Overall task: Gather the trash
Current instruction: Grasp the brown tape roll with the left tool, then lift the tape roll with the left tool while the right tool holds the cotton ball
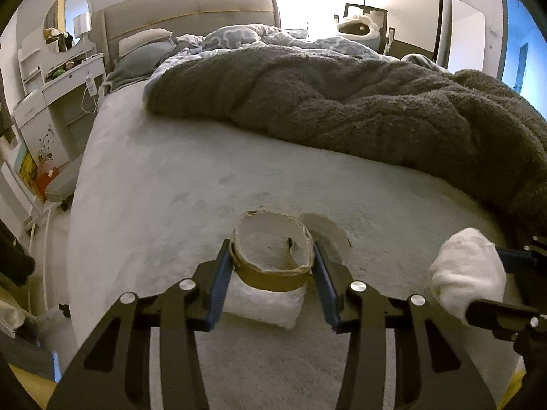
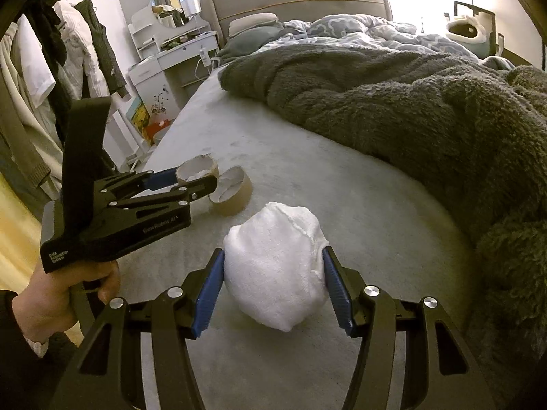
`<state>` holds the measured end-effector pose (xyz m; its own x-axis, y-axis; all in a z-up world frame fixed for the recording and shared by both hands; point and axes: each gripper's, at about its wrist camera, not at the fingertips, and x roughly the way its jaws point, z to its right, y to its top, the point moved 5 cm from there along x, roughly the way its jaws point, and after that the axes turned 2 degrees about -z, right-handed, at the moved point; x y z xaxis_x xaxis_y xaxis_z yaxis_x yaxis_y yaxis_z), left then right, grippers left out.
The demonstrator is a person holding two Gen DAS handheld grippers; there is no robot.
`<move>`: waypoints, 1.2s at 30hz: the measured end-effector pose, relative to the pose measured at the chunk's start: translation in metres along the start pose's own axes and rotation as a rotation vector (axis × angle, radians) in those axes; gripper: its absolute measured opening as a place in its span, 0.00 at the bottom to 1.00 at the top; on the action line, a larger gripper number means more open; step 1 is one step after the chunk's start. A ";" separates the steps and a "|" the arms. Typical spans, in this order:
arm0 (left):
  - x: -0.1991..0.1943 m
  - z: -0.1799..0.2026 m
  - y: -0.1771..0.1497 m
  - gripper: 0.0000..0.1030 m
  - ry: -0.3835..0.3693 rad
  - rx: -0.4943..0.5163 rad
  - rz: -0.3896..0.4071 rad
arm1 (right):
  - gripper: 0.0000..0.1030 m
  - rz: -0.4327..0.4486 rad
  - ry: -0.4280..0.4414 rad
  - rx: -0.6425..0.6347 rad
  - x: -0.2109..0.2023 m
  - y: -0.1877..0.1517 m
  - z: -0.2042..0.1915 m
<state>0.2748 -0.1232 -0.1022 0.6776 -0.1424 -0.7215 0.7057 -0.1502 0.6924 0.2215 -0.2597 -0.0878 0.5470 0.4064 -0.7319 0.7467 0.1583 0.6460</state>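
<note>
Left wrist view: left gripper point(image 1: 271, 264) pads touch cardboard ring point(image 1: 273, 256) sides; squeeze gently, avoid crushing. Right gripper point(image 2: 273, 287) grips white wad point(image 2: 273, 270).

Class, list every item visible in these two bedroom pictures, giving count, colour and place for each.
cardboard rolls: two, brown, near bed edge; one between left pads
white wad: one, in the right hand-held gripper
white packet: one, under the gripped roll
fleece blanket: one, dark grey, heaped across bed
bed sheet: one, pale grey
headboard: one, beige
round mirror: one, above white dresser
hanging clothes: several, dark and white, left
left hand-held gripper: black, blue pads, on a roll
right hand-held gripper: same, shut
hand: one, holding left handle
</note>
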 end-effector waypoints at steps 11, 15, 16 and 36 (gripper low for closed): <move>-0.029 0.005 0.002 0.47 -0.025 0.026 0.052 | 0.56 0.027 0.031 -0.016 -0.007 0.010 -0.013; -0.042 0.002 -0.003 0.47 -0.031 0.030 0.063 | 0.56 0.033 0.042 -0.030 -0.006 0.012 -0.020; -0.045 0.001 -0.005 0.47 -0.031 0.031 0.065 | 0.56 0.035 0.044 -0.030 -0.007 0.012 -0.021; -0.090 -0.039 -0.052 0.47 0.000 -0.059 0.033 | 0.56 0.048 0.097 -0.070 -0.006 0.022 -0.057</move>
<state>0.1854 -0.0645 -0.0736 0.7005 -0.1466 -0.6984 0.6941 -0.0876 0.7146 0.2125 -0.2073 -0.0566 0.5395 0.4999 -0.6775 0.6905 0.1979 0.6958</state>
